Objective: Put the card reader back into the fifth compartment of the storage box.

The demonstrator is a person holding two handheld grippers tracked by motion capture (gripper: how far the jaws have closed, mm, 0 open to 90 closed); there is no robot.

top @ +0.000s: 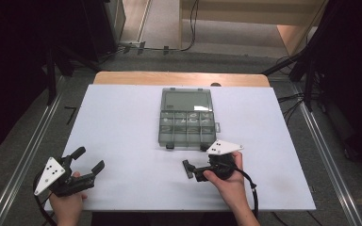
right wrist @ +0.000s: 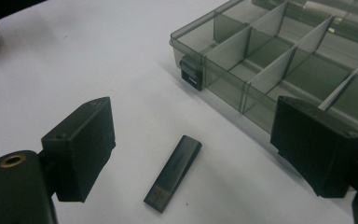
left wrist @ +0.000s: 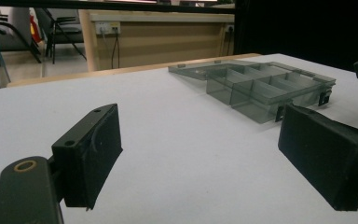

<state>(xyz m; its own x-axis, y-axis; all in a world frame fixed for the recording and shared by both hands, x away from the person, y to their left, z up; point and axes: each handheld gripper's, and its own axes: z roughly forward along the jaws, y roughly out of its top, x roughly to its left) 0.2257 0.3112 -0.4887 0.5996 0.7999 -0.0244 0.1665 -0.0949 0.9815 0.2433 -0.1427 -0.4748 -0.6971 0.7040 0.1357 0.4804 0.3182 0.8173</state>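
Now both grippers rest low on the white worktop (top: 122,122), near a flat USB stick.

At 7 o'clock in the high view, the left gripper (top: 90,160) has its jaws spread wide with nothing between them. At 12 o'clock lies the open compartment box (top: 187,123), lid folded back. At 5 o'clock, the right gripper (top: 187,169) points left, jaws wide and bare; its own view shows the USB stick (right wrist: 173,172) flat on the worktop between them, untouched, just beside the box.
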